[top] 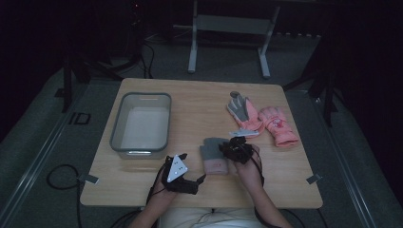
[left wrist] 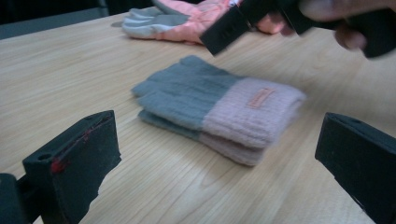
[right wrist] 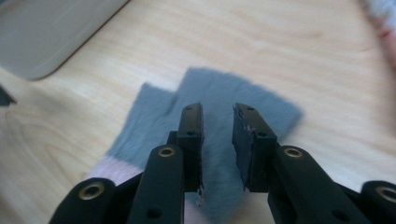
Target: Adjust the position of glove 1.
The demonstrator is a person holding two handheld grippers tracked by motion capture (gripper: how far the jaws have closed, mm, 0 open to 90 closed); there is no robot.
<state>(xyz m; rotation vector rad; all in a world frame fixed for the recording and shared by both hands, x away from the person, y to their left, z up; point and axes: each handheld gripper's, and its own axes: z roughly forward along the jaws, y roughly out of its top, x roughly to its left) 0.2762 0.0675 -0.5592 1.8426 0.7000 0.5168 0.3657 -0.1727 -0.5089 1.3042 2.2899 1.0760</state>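
Both of my grippers are out over the wooden table (top: 199,102). My right gripper (right wrist: 218,122) hangs just above the grey and pink knit gloves (right wrist: 219,98), and its two black jaws stand a little apart with nothing pinched between them — I can see the grey wool through the gap. My left gripper (left wrist: 219,154) is near my side of the table, and its jaws stand wide apart, one on each side of what I see, with bare wood between them. It holds nothing. The knit gloves (left wrist: 219,105) lie flat on the table in a neat stack, one on top of the other, grey at the finger end and pink at the cuff, with a small tag on the pink part. From above they sit in the middle of the near half of the table, just beside my right hand (top: 247,168). Farther back and to the right lie the pink ski gloves (top: 263,119) — one shows its grey palm, the other is turned pink side up. Over on the left side stands a grey plastic bin (top: 115,126), well apart from all the gloves.
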